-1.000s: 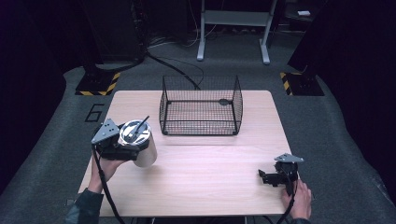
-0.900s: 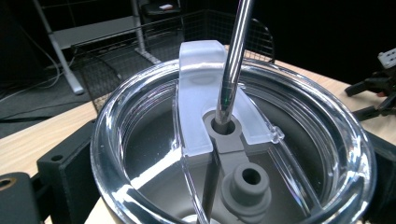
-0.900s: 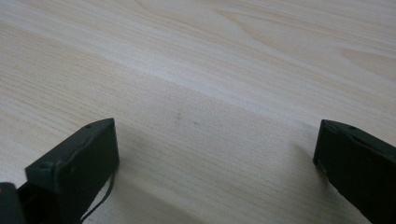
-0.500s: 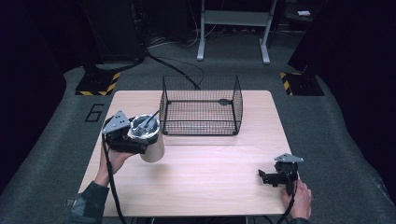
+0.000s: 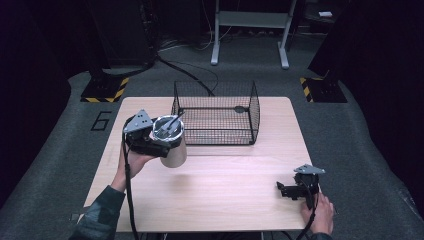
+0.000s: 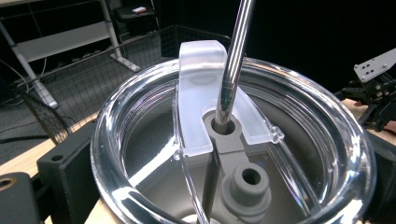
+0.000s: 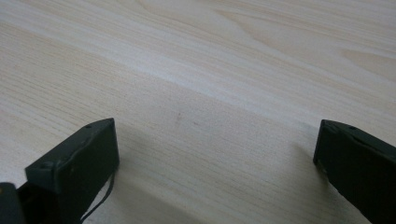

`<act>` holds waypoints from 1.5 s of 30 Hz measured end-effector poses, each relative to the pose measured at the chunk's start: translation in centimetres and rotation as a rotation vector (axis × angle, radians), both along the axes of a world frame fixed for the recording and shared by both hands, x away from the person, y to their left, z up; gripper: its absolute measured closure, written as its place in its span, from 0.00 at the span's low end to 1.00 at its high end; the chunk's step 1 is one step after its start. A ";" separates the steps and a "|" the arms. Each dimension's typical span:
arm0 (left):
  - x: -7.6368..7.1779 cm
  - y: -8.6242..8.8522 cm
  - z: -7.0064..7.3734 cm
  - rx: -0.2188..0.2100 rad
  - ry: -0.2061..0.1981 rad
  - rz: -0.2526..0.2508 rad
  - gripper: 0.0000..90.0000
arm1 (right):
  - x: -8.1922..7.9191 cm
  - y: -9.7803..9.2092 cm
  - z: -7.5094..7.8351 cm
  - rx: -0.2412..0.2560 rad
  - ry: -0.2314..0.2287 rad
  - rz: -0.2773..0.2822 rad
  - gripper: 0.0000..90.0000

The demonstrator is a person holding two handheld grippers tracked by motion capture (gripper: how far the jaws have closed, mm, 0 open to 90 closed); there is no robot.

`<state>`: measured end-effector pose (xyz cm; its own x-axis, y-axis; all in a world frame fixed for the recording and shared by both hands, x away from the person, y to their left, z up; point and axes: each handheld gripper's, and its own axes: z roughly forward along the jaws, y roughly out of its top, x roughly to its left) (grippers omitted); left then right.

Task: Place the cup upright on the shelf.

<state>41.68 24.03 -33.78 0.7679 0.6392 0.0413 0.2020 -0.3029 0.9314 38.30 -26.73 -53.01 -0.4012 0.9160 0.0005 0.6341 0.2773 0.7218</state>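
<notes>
A pale tumbler (image 5: 173, 150) with a clear lid (image 6: 224, 140) and a metal straw (image 6: 233, 60) is gripped at its top by my left gripper (image 5: 161, 138), which is shut on it. It hangs tilted over the table's left side, just left of the black wire basket (image 5: 215, 112). In the left gripper view the lid sits between the two black jaws, and the straw rises from its centre hole. My right gripper (image 5: 289, 190) rests near the table's front right corner. Its jaws are open wide over bare wood (image 7: 215, 154), with nothing between them.
The wooden table (image 5: 225, 200) has open room across its middle and front. The empty basket stands at the back centre. A metal stand (image 5: 250, 30) and cables lie on the dark floor beyond. Hazard-striped plates (image 5: 105, 92) flank the far corners.
My left gripper has carried the tumbler to the right and farther back, closer to the basket's left side. The right gripper has stayed where it was.
</notes>
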 end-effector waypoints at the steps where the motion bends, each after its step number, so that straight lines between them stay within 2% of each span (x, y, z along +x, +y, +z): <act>1: 0.1 -0.2 0.1 0.002 -0.001 -0.004 0.04 | 0.0 0.0 0.0 -0.002 -0.002 0.003 0.00; 6: 0.4 -1.0 0.6 0.014 -0.011 -0.023 0.04 | 0.0 0.0 0.0 -0.004 -0.002 0.005 0.00; 12: 0.8 -2.0 0.9 0.011 -0.002 -0.048 0.04 | 0.0 0.0 0.0 -0.003 -0.002 0.004 0.00; 17: 1.0 -2.6 1.0 0.015 -0.006 -0.050 0.04 | 0.0 0.0 0.0 0.000 0.000 0.001 0.00; 22: 1.4 -3.1 1.6 -0.001 -0.005 -0.056 0.04 | 0.0 0.0 0.0 -0.001 0.000 0.001 0.00; 26: 1.6 -3.5 2.1 0.006 -0.012 -0.067 0.04 | 0.0 0.0 0.0 0.000 0.000 0.001 0.00; 39: 2.8 -5.2 3.7 0.006 -0.033 -0.073 0.04 | 0.0 0.0 0.0 0.000 0.000 0.001 0.00; 45: 3.9 -6.0 4.4 0.015 -0.038 -0.065 0.04 | 0.0 0.0 0.0 0.000 0.000 0.001 0.00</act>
<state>45.60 18.06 -29.34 0.8055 0.5871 0.0804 0.1459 -0.3280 0.9334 38.30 -26.74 -53.01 -0.4019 0.9157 0.0003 0.6341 0.2781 0.7215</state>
